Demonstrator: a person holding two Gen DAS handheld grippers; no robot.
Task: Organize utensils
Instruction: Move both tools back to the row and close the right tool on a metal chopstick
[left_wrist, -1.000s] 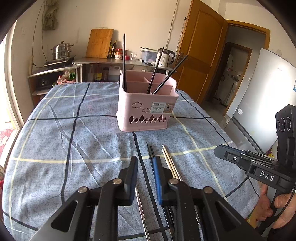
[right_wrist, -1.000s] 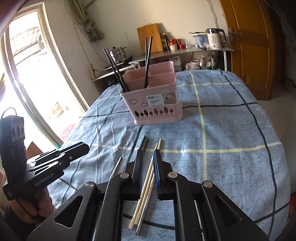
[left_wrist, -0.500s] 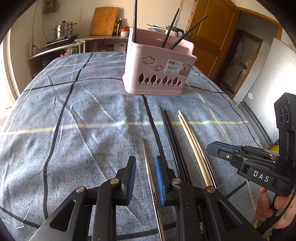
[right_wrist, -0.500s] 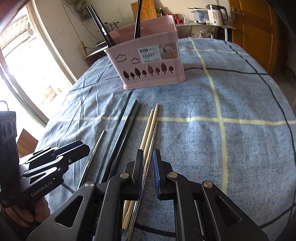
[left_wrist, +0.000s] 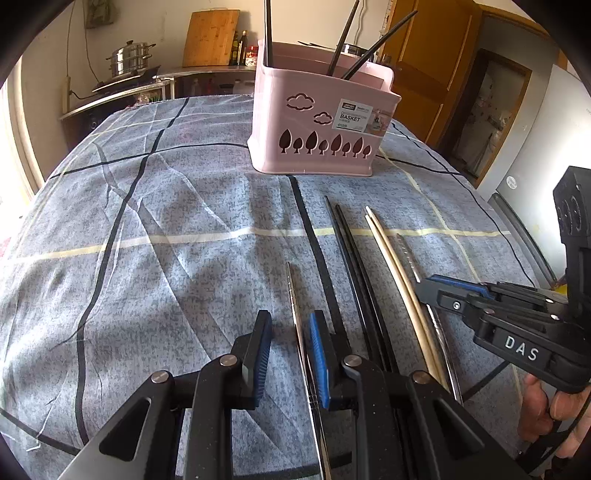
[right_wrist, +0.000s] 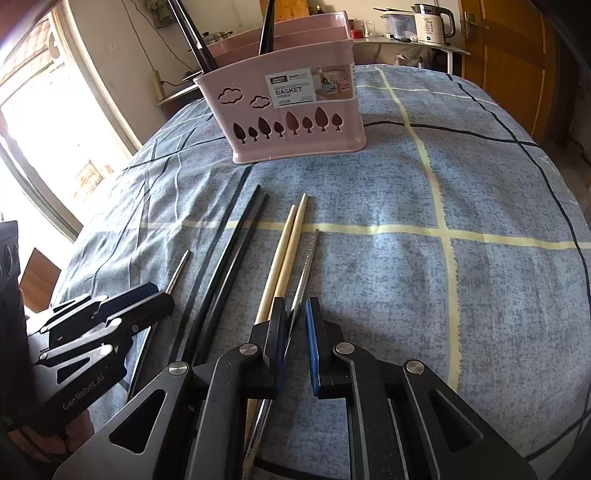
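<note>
We see the chopsticks lying in a row on the blue cloth (left_wrist: 166, 206), before the pink basket (left_wrist: 317, 125) – one steel stick (left_wrist: 295, 306), a black pair (left_wrist: 351, 251), a wooden pair (right_wrist: 284, 254), a second steel stick (right_wrist: 308, 258). Our left gripper (left_wrist: 290, 336) straddles the first steel stick, jaws apart, not yet pressing. Our right gripper (right_wrist: 295, 321) straddles the second, narrowly parted – no grasp yet. More black sticks stand in the basket.

A blue checked tablecloth (left_wrist: 166, 229) covers the table. Behind it a steel pot (left_wrist: 129, 59) and a wooden cutting board (left_wrist: 210, 38) stand on a counter. A white kettle (right_wrist: 430, 20) sits near a brown door (right_wrist: 506, 55).
</note>
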